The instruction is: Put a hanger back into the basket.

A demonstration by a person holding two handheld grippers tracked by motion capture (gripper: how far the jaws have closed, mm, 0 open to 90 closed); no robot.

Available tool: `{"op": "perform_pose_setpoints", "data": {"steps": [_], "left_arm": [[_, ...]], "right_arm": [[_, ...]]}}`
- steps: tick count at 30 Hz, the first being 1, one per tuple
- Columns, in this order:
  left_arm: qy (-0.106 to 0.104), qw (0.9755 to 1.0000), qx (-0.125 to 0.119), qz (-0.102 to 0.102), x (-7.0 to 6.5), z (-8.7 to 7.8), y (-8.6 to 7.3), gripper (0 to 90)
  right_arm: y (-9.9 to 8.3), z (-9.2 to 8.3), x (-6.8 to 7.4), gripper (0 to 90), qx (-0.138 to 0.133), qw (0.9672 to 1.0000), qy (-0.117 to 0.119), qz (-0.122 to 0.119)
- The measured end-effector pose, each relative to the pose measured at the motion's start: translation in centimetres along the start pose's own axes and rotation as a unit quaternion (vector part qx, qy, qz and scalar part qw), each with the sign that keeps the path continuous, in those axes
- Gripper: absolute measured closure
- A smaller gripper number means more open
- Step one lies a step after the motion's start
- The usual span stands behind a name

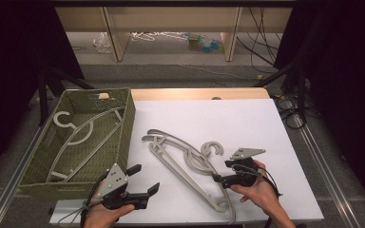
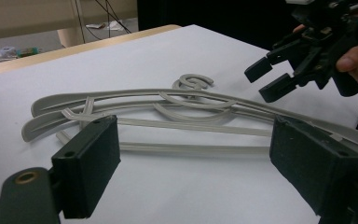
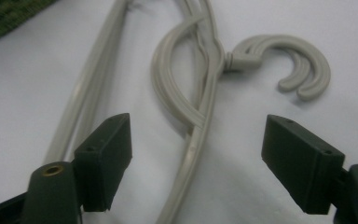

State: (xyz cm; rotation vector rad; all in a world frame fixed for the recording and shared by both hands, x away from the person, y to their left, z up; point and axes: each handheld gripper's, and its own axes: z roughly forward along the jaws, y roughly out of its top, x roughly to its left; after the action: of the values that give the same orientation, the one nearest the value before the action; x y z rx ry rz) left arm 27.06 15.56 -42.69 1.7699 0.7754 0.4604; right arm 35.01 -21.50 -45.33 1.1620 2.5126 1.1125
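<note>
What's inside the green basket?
One grey hanger lies inside the green basket, its hook toward the far left corner. The near wall hides the hanger's lowest part.

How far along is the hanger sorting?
Done: one grey plastic hanger lies in the green woven basket. In hand: the right gripper hangs open over the stacked grey hangers on the white sheet, nothing gripped. Left gripper open, empty. Left: the stacked hangers.
</note>
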Motion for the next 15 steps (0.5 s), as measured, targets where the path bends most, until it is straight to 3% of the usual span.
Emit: {"op": "perform_pose_setpoints", "data": {"steps": [3,4,6,9,12,15], "left_arm": [[-0.002,1.0,0.002,0.007,0.1,0.0,0.0,16.0],[-0.006,0.9999,0.0,-0.013,-0.1,0.2,-0.2,16.1],[-0.005,1.0,0.006,-0.004,-0.1,0.2,-0.2,16.1],[-0.005,0.9999,0.008,-0.012,-0.2,0.2,-0.3,16.1],[-0.009,0.9999,0.006,-0.012,-0.1,0.3,-0.4,16.1],[-0.006,0.9998,0.011,-0.014,0.0,0.3,-0.4,16.1]], "right_arm": [[0.1,0.8,-0.3,30.6,0.004,1.0,-0.007,-0.005],[0.4,1.5,-0.5,34.9,0.023,0.9997,-0.003,0.005],[0.6,2.2,-0.7,38.3,0.033,0.9995,0.001,0.0],[0.7,2.9,-0.9,41.8,0.05,0.9987,0.005,0.001],[0.8,3.6,-1.0,51.2,0.071,0.9974,0.015,0.002],[1.0,3.9,-1.0,60.1,0.072,0.9972,0.016,0.006]]}}
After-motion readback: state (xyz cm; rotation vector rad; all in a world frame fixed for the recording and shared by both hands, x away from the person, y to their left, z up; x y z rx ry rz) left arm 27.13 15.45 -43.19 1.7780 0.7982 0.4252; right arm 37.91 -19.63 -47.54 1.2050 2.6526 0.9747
